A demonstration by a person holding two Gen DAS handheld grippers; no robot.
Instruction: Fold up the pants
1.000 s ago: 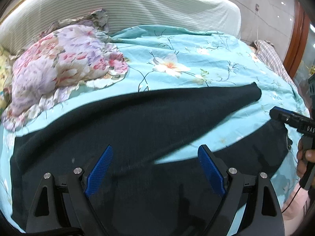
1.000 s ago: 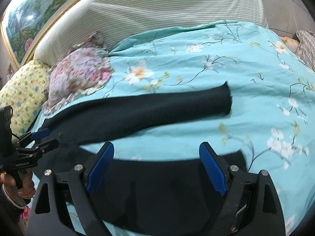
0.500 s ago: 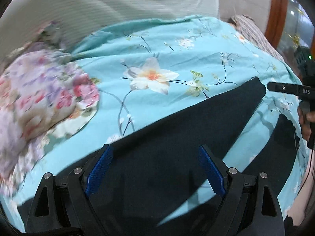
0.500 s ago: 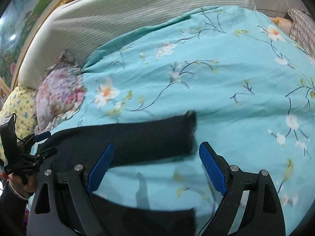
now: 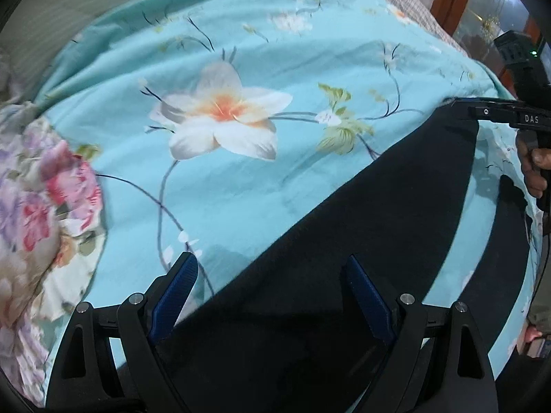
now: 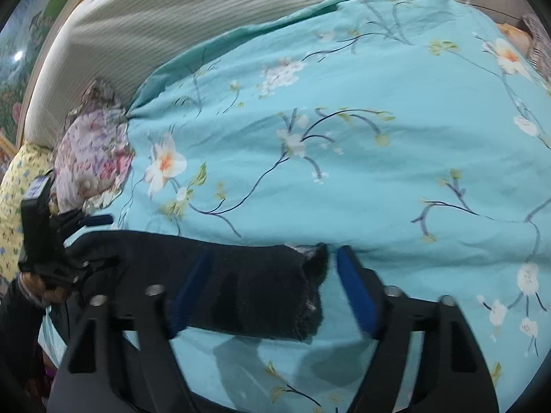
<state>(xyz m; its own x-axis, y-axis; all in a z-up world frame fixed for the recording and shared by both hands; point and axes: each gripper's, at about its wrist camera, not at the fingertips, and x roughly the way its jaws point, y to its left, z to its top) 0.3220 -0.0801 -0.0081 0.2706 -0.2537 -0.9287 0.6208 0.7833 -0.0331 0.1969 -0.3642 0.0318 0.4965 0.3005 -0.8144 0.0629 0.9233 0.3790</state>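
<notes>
Pants (image 5: 361,241): dark, matte, soft knit; two long legs spread flat on the bed, one leg a broad tapering band, its cut hem (image 6: 310,285) frayed and slightly curled.
Left hand-held gripper (image 5: 272,299): jaws spread wide over the upper part of one leg, blue ribbed pads on black plastic arms; nothing between them is pinched.
Right hand-held gripper (image 6: 272,289): jaws wide apart, straddling the hem end of the leg; cloth lies between the pads, but neither pad presses on it.
Bed cover (image 5: 241,179): smooth turquoise cotton printed with white-and-orange blossoms and thin dark stems; gently wrinkled.
Floral pillow (image 6: 93,151): pink and lilac print, ruffled edge, near the head of the bed, just beyond the pants.
Yellow pillow (image 6: 13,206): small flower print, at the bed's head corner.
Headboard (image 6: 172,24): padded, fine grey-white stripes.
</notes>
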